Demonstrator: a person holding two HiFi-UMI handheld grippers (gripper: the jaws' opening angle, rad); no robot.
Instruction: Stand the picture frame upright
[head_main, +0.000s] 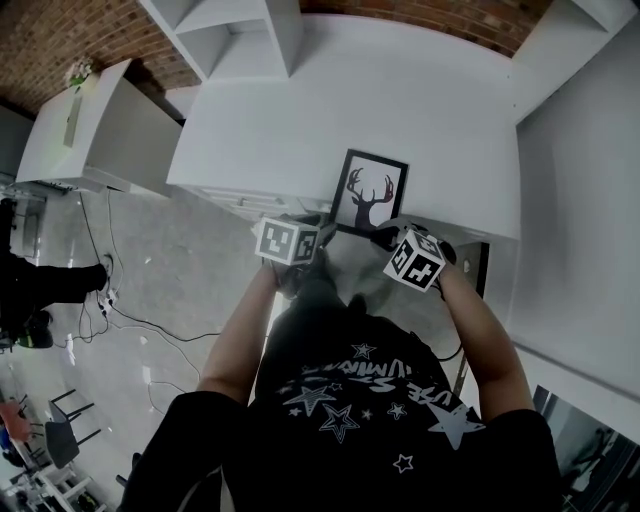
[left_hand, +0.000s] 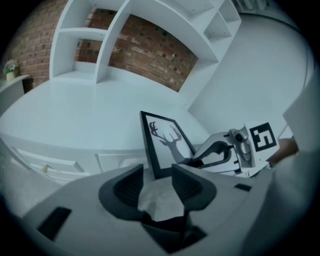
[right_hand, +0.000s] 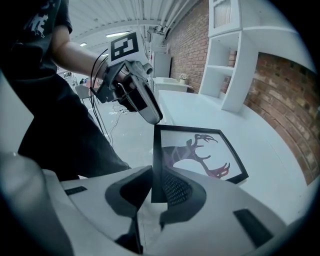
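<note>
Two grippers at the picture frame's (head_main: 370, 192) six o'clock edge: right gripper (right_hand: 157, 189) pinches it steady, left gripper (left_hand: 158, 181) gapes loosely around it.

lighting: even, diffuse, cool-toned; bright ceiling strips (right_hand: 150, 20) in right gripper view
shadows: soft and faint on white table (head_main: 400, 90)
distortion: strong fisheye, black vignetted corners in both gripper views
focus: nearest foreground soft, picture frame (right_hand: 200, 150) crisp; head view mildly grainy
</note>
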